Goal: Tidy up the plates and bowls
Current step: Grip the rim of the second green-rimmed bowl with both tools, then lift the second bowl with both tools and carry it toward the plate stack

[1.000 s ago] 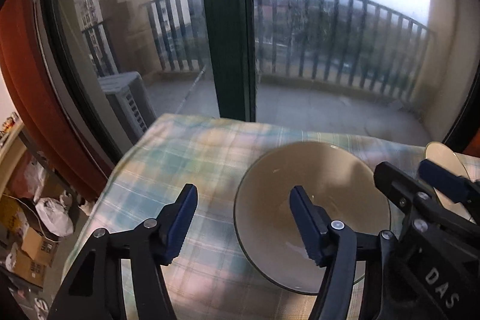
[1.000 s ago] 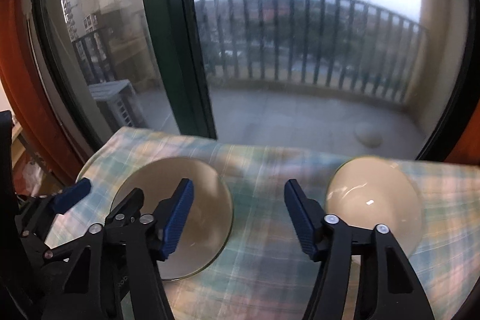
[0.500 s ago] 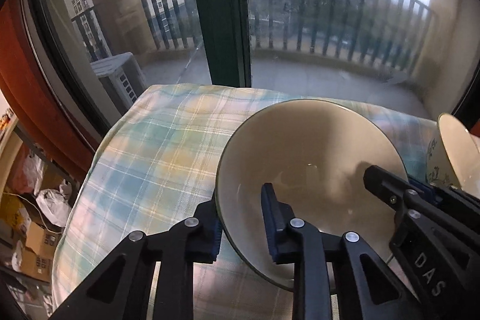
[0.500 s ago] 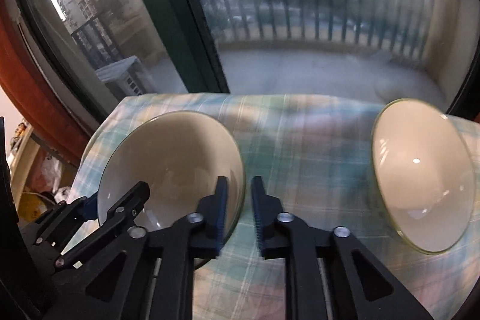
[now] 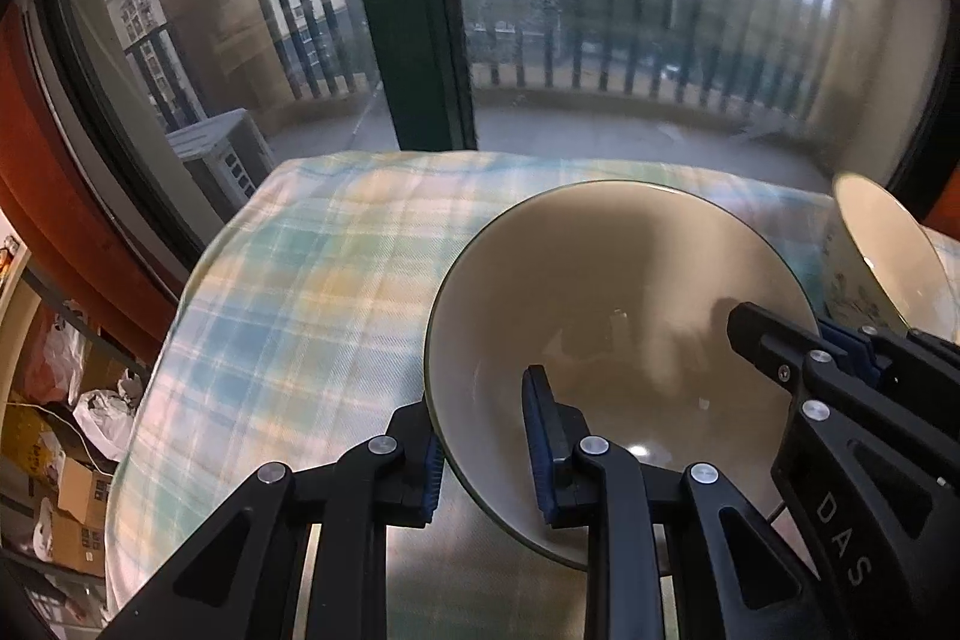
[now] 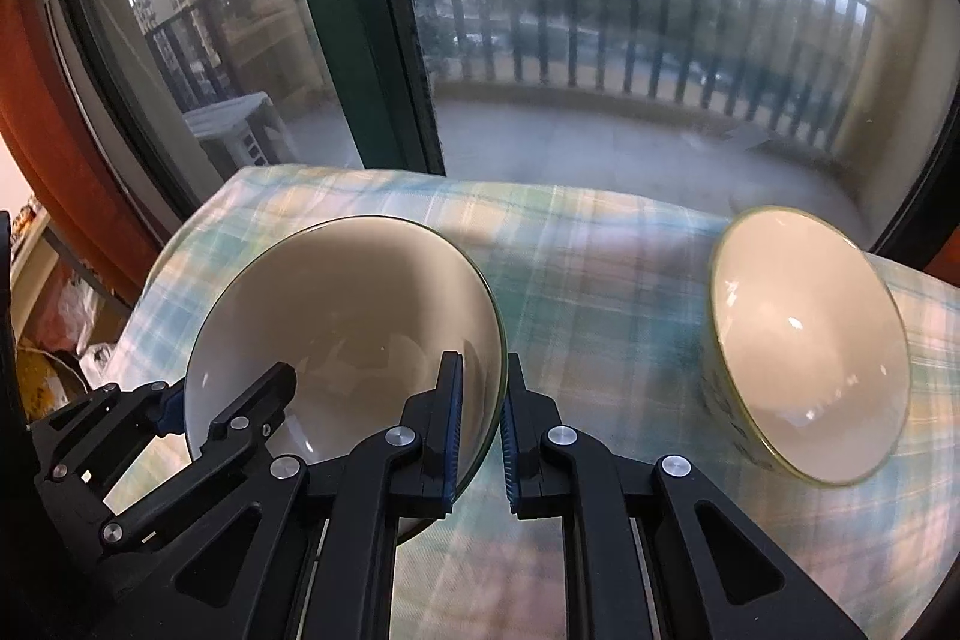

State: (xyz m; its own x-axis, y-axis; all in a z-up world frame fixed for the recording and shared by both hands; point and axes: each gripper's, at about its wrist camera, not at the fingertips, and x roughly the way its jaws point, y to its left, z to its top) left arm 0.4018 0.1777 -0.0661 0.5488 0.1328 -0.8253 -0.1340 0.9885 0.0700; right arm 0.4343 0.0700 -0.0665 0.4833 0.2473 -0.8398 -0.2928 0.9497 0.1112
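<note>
A large beige bowl (image 5: 618,292) with a thin green rim is held over the plaid tablecloth (image 5: 300,280). My left gripper (image 5: 483,454) is shut on the bowl's left rim, one finger inside and one outside. My right gripper (image 6: 480,430) is shut on the bowl's right rim (image 6: 360,316); it also shows in the left wrist view (image 5: 840,358). A smaller white bowl (image 6: 804,346) with a patterned outside stands on the cloth to the right, also at the right edge of the left wrist view (image 5: 888,256).
The table stands against a dark-framed window (image 5: 408,4) onto a balcony with railings. The cloth's far edge (image 6: 420,178) meets the window. Boxes and bags (image 5: 66,436) lie on the floor to the left, below the table.
Both grippers went from open to shut on opposite sides of the large bowl's rim, and the bowl has come up off the cloth and nearer to the cameras.
</note>
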